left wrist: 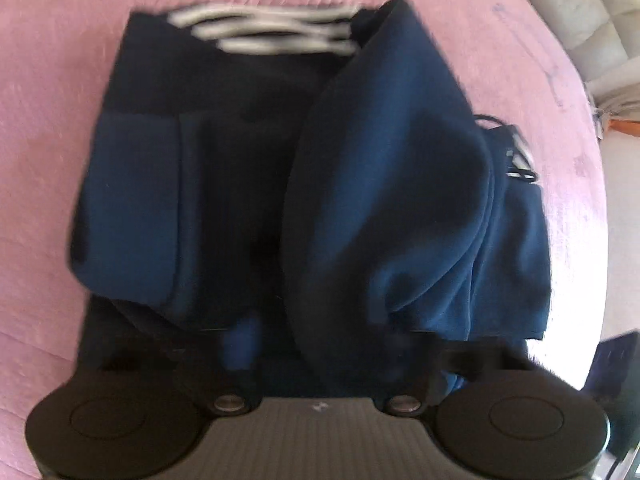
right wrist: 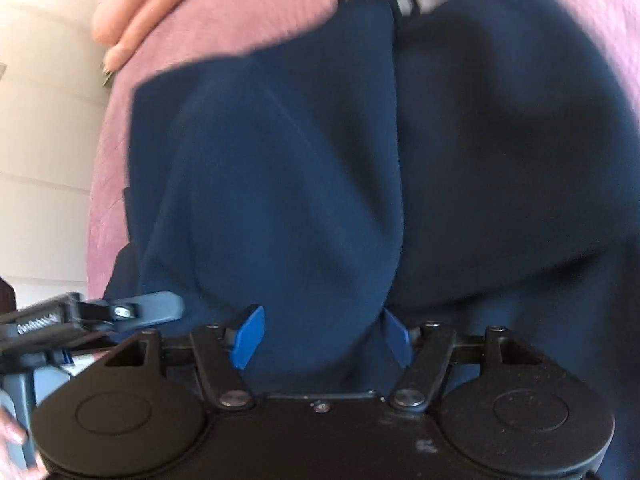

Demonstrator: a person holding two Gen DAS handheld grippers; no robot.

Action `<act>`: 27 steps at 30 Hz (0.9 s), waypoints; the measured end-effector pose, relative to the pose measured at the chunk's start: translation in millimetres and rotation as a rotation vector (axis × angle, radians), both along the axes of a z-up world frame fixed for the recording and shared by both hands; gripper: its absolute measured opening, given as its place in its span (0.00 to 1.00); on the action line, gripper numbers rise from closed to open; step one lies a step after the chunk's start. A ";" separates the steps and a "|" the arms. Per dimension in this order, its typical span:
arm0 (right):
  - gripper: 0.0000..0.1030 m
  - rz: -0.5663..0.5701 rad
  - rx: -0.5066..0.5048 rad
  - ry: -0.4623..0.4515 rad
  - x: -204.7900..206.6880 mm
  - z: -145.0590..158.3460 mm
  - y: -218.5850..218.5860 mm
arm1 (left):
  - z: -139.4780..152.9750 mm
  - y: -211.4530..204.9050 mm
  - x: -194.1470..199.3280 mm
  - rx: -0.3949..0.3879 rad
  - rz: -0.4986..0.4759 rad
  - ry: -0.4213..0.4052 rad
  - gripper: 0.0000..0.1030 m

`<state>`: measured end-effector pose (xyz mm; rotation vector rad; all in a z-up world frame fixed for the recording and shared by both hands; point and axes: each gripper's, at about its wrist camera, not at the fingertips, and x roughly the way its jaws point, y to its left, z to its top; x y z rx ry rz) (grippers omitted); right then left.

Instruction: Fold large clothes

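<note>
**Operator:** Under both cameras I see a pink bedspread (left wrist: 48, 128) with a fine ribbed texture, covering the surface on which the work lies. At the upper right of the left wrist view, a pale cushioned piece of furniture (left wrist: 592, 36) stands beyond its edge. At the left of the right wrist view the bedspread ends against a light-coloured wall or cabinet (right wrist: 44, 128).

**Supervisor:** Location of the garment?

**Operator:** A navy garment (left wrist: 380, 184) lies on the bedspread, partly folded, with white stripes (left wrist: 272, 32) at its far edge. One blue fold is raised over the darker layers.

**Supervisor:** Left gripper state?

**Operator:** Left gripper (left wrist: 316, 344) is pressed into the cloth. Its fingers are buried and blurred, so I cannot tell whether it is spread or clamped.

**Supervisor:** Right gripper?

**Operator:** Right gripper (right wrist: 322, 334) has its blue fingertips (right wrist: 250, 336) spread apart, with a bunch of the garment (right wrist: 280, 184) sitting between them; the pads are not pinching it.

**Supervisor:** Obstructions?

**Operator:** A grey clamp-like device (right wrist: 132, 312) sits at the lower left of the right wrist view, just beside the garment's edge. Motion blur softens both views.
</note>
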<state>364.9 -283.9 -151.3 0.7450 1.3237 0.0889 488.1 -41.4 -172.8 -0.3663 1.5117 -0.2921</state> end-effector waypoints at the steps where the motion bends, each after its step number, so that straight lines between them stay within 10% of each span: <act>1: 0.60 -0.028 0.014 -0.020 -2.4 -1.9 0.0 | -2.5 -1.8 -0.7 -0.003 0.006 0.007 0.20; 2: 0.31 -0.064 0.023 -0.062 -4.1 4.7 -1.2 | 3.2 -4.4 -2.7 -0.008 0.006 -0.010 0.14; 9: 0.20 -0.039 -0.069 -0.232 -25.7 87.4 -18.2 | 60.8 -11.1 -39.5 -0.072 0.033 -0.073 0.18; 13: 0.64 0.151 -0.303 0.040 -11.5 43.6 2.8 | 7.0 -11.3 -61.2 0.117 -0.007 0.075 0.47; 19: 0.74 0.062 -0.241 0.049 -25.9 50.7 -15.8 | 23.4 17.8 -77.6 0.129 0.023 -0.024 0.88; 24: 0.77 0.138 -0.329 -0.085 -37.8 59.3 2.8 | 0.7 35.9 -85.4 0.204 0.048 0.037 0.86; 27: 0.79 0.322 -0.519 0.051 -48.3 18.7 26.9 | -8.5 36.7 -99.3 0.364 -0.034 0.025 0.85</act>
